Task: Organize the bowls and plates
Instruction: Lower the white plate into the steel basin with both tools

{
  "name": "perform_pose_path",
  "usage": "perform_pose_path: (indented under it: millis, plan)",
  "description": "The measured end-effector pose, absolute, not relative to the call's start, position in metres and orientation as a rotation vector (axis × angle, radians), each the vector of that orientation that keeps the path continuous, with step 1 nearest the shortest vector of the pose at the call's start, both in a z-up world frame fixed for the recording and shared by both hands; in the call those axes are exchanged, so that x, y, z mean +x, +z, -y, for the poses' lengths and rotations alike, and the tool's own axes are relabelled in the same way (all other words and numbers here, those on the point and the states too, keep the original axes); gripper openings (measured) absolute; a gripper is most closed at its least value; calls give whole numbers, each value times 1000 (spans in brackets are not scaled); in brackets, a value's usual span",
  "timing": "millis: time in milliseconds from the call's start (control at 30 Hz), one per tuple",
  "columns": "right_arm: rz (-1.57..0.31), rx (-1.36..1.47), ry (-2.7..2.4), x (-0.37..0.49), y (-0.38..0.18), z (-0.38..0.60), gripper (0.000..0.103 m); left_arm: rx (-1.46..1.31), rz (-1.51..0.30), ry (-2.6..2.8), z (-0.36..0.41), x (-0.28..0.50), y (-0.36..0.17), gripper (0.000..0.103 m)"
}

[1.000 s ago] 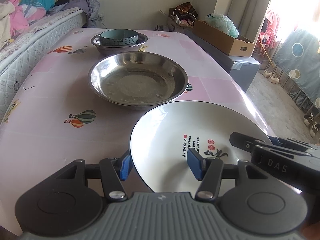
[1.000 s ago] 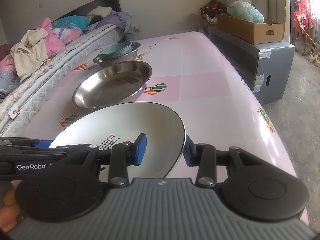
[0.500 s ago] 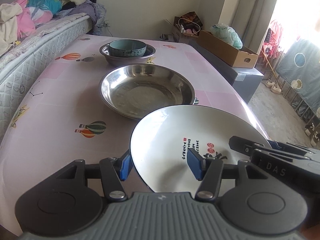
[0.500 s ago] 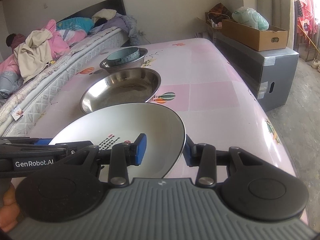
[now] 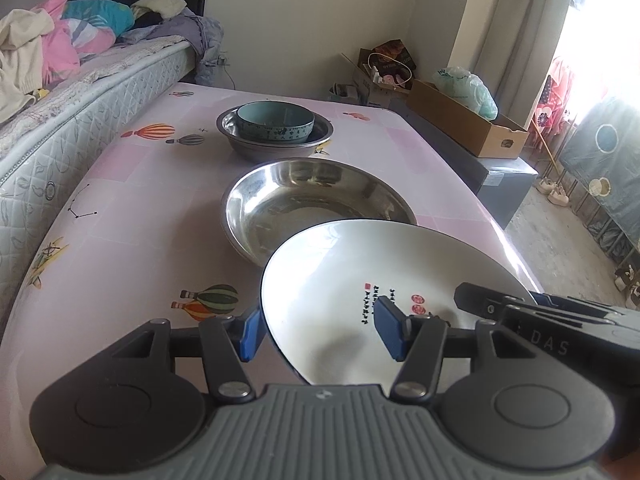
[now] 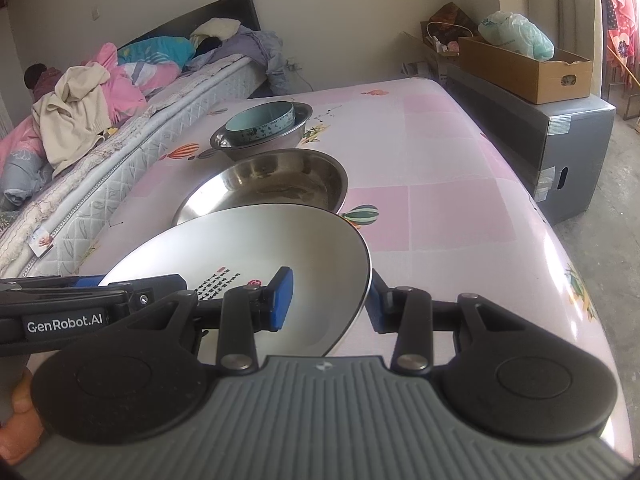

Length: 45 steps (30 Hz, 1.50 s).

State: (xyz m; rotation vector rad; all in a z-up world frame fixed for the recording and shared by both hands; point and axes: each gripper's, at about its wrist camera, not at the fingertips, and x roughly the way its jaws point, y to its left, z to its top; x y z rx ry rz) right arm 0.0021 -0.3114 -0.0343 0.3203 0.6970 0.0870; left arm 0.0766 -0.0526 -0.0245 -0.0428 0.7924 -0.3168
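Note:
A white plate point(image 5: 380, 264) with red and black lettering hangs tilted above the pink table point(image 5: 132, 216), held by both grippers. My left gripper point(image 5: 320, 336) is shut on its near left rim, one blue pad outside and one on the inner face. My right gripper point(image 6: 328, 304) is shut on the right rim of the same plate point(image 6: 260, 240). Just beyond it lies a wide steel dish point(image 5: 316, 200), its near rim hidden behind the plate. Farther back a teal bowl point(image 5: 276, 122) sits inside a smaller steel bowl point(image 5: 248, 148).
A bed point(image 5: 80, 92) piled with clothes runs along the table's left side. A cardboard box point(image 6: 524, 68) rests on a grey cabinet point(image 6: 560, 152) at the right, past the table's edge. A person's fingers point(image 6: 16, 404) show at the lower left of the right wrist view.
Both grippers have carried the white plate forward and slightly up. Its far rim now overlaps the near rim of the wide steel dish. Neither grip has changed.

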Motion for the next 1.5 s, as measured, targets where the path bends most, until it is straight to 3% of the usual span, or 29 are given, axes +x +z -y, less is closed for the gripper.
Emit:
perform_pose_path:
  millis: [1133,1200,1500]
  plan:
    - [-738,310,127,165,-54,300,38,-66,-868,-277,49,193,-50,56]
    - [-736,303,116,168,-55,300,44,-64,-871,-278,50,193,-50,56]
    - [-687,267,109,171,-51,300,47,-23,-772,-266,47,184,-30,64]
